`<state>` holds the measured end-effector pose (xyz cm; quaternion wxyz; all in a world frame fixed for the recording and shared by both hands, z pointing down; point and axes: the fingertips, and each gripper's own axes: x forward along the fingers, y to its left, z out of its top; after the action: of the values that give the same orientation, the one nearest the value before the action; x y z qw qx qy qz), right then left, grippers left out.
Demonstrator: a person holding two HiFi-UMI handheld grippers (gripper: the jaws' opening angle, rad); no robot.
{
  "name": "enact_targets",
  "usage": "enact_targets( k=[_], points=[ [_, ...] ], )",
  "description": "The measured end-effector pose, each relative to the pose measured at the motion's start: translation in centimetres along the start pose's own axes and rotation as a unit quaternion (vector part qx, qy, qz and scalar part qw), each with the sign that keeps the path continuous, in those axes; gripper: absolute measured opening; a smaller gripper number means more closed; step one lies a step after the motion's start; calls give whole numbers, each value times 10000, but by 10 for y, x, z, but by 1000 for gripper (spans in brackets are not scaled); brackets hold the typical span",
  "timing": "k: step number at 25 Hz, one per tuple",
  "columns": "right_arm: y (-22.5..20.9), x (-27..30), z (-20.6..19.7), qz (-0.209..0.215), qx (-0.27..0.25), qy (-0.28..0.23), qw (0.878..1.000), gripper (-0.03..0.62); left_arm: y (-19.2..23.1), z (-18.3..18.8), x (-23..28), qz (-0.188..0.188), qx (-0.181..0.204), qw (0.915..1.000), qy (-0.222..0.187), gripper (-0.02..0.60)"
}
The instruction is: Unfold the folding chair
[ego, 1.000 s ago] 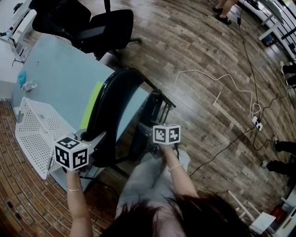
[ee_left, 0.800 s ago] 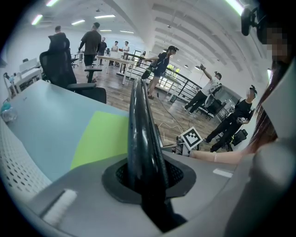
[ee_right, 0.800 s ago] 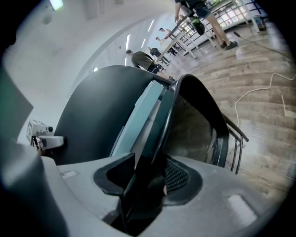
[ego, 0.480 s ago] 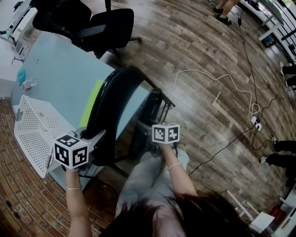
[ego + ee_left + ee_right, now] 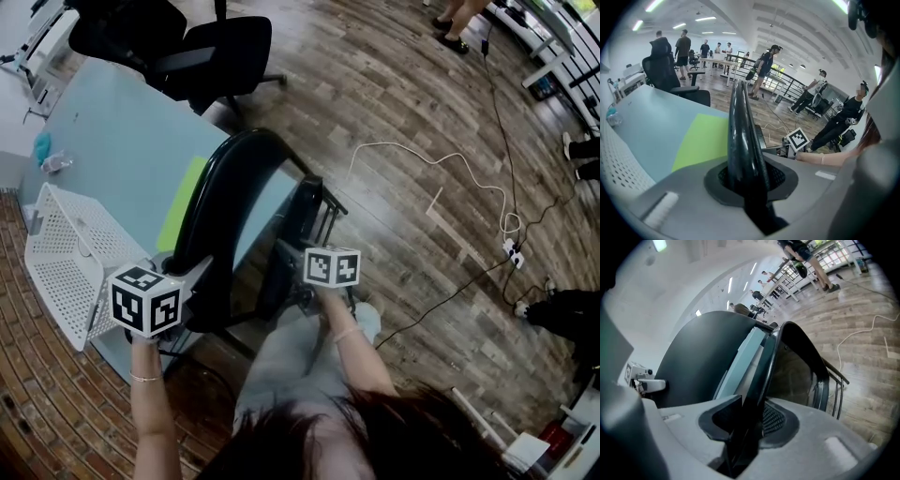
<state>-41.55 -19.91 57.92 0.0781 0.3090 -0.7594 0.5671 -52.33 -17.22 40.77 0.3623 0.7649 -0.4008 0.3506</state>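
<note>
A black folding chair [image 5: 230, 216] stands folded between the table and my legs. My left gripper [image 5: 192, 281] is shut on the glossy black rim of its backrest [image 5: 740, 136], which rises straight up between the jaws of this gripper [image 5: 745, 176]; the jaws have closed a little further on it. To the right, my right gripper [image 5: 298, 289] reaches into the chair's seat side. In the right gripper view a thin black seat edge [image 5: 764, 376] runs between the jaws of the gripper [image 5: 747, 420]. Those jaws have just been closing, and both pads now press on the edge.
A pale blue table [image 5: 112, 159] with a green sheet [image 5: 183, 202] lies left of the chair. A white perforated basket [image 5: 66, 262] hangs over its near corner. A black office chair [image 5: 202, 52] stands behind. A white cable [image 5: 441, 164] and power strip [image 5: 514, 248] lie on the wood floor.
The head camera has shifted slightly, so the scene slides a little. Both grippers and the chair keep their places.
</note>
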Motion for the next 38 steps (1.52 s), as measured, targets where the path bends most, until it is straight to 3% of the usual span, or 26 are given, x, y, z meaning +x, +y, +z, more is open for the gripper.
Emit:
enact_targets(
  k=[20, 38],
  points=[
    [-7, -20, -1, 165, 424, -10, 9990, 95, -27, 0, 1, 180, 79, 9998, 41, 57],
    [-28, -67, -1, 412, 792, -12, 9960, 87, -89, 5, 11, 376, 158, 9991, 145, 57]
  ],
)
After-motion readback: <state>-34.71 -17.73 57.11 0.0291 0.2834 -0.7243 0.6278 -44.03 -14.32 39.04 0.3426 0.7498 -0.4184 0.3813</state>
